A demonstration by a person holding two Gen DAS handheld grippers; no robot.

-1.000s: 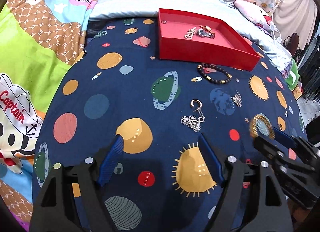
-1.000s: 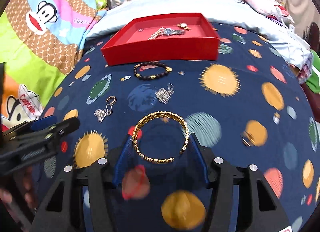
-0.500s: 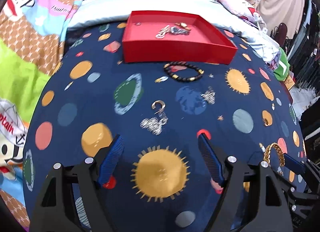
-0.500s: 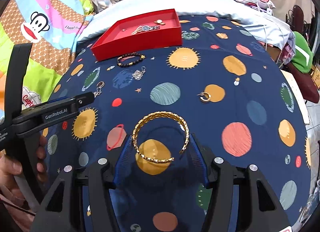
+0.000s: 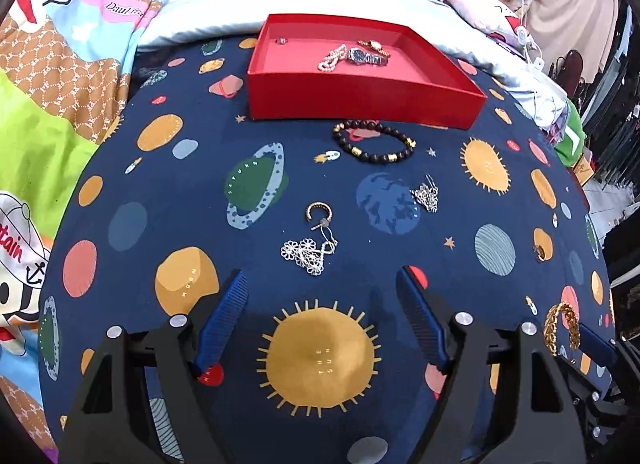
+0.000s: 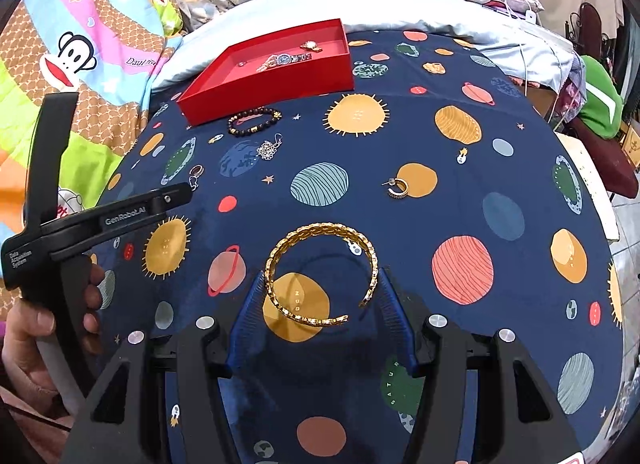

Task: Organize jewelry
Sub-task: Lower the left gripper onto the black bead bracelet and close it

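Note:
My right gripper [image 6: 322, 296] is shut on a gold cuff bracelet [image 6: 320, 272] and holds it above the planet-print cloth; it also shows in the left wrist view [image 5: 562, 326] at the right edge. My left gripper [image 5: 322, 296] is open and empty, just short of a silver flower chain [image 5: 308, 252] and a gold hoop earring [image 5: 319, 211]. A red tray [image 5: 360, 96] at the far side holds a watch [image 5: 366, 57] and a pearl piece [image 5: 332, 58]. A black bead bracelet [image 5: 374, 142] lies in front of the tray.
A silver flower earring [image 5: 427, 194] lies right of centre. A second gold hoop earring [image 6: 398, 186] lies to the right. Cartoon bedding [image 5: 48, 104] lies left, pillows [image 5: 500, 12] behind the tray, and the cloth's right edge [image 6: 592, 184] drops toward the floor.
My right gripper has pulled back and lifted away from the tray with the gold cuff. My left gripper has swung right, then edged forward toward the flower chain.

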